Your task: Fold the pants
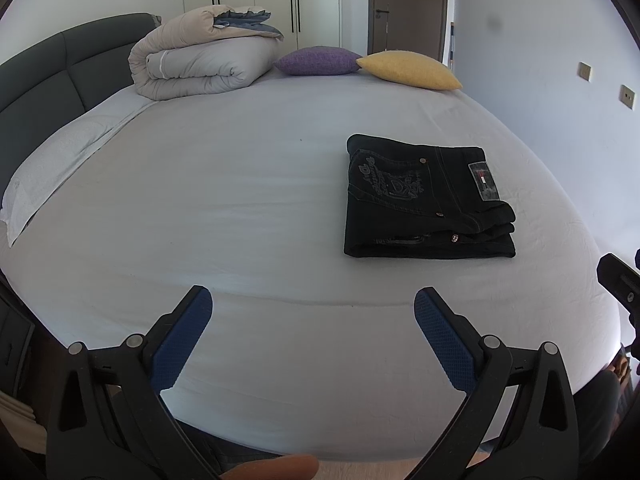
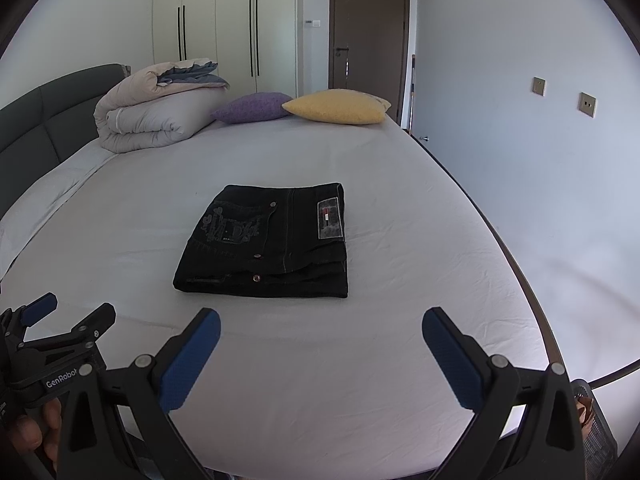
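Centre-right of the left wrist view, black pants (image 1: 428,200) lay folded in a compact stack on the bed (image 1: 240,184), embroidery w/ lettering too small to read. Left gripper (image 1: 313,312) & right gripper (image 2: 321,330) hovered near, fingers wide apart, holding nothing. Right gripper was cut off at that view's right edge.

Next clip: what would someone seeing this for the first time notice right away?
The black pants stand out first: folded into a neat rectangle, alone in the middle of the pale bed sheet. Next, the left gripper and right gripper, both open with blue pads, hover short of the pants and touch nothing. At the far end lie a rolled duvet, a purple pillow and a yellow pillow.
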Available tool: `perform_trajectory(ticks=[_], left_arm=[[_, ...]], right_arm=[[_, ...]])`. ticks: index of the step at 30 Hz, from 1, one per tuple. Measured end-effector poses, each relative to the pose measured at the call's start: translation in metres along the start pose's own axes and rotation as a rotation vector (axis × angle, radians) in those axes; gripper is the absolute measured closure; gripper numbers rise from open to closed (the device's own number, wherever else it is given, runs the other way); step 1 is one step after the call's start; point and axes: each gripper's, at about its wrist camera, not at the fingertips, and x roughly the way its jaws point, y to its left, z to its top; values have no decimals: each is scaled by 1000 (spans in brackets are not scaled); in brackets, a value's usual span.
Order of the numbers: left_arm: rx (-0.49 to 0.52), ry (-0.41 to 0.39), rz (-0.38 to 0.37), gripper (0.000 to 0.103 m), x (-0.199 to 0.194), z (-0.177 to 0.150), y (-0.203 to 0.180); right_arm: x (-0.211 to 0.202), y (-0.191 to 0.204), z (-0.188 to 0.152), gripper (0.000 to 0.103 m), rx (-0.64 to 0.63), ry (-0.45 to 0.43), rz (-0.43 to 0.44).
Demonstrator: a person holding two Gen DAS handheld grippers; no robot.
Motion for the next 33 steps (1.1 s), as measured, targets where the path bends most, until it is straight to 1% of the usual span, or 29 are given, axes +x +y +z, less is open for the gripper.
perform_trajectory(ticks=[33], left_arm=[[1,9,-6,0,4,-4,-1]], right_arm=[[0,4,-3,0,-2,5,2]])
